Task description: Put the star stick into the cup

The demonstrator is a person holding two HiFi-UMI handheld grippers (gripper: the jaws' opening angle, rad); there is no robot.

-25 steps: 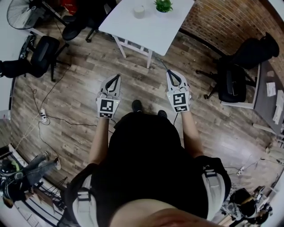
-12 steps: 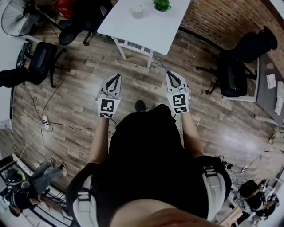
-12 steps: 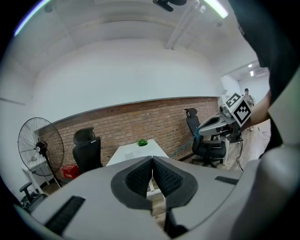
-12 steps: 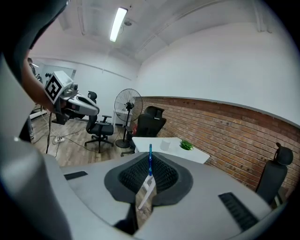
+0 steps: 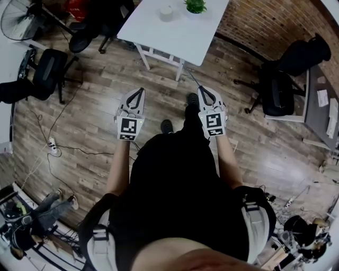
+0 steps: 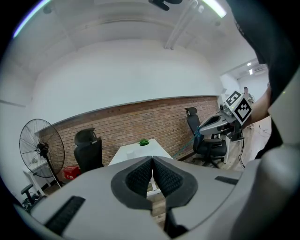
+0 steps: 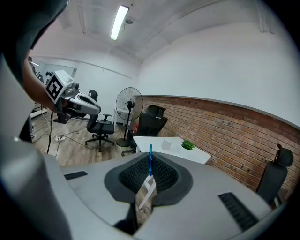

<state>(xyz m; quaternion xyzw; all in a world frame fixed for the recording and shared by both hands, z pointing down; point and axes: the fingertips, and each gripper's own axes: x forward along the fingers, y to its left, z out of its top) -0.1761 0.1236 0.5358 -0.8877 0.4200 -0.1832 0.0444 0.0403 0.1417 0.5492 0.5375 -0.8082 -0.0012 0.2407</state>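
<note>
The room was an office with a worn wood-plank floor [image 5: 100, 79], seen from above a standing person. Nearest, the left gripper [image 6: 152, 161] had its grey jaws, lined with ribbed black pads, clenched together on nothing. Beside it, the jaws of the right gripper [image 7: 150, 165] were clamped on the star stick [image 7: 150, 157], a thin blue rod poking past the tips; its star could not be made out. This looked like the carry stage, with the cup [image 5: 166, 12] well apart from both grippers. The next move would call for closing that gap, then lowering the stick into the cup's mouth. Farther off stood the smooth white desk [image 5: 183, 34], carrying the small pale cylindrical cup and a leafy green plant [image 5: 196, 6] near it. A rough brick wall [image 5: 265, 24] ran behind.
</note>
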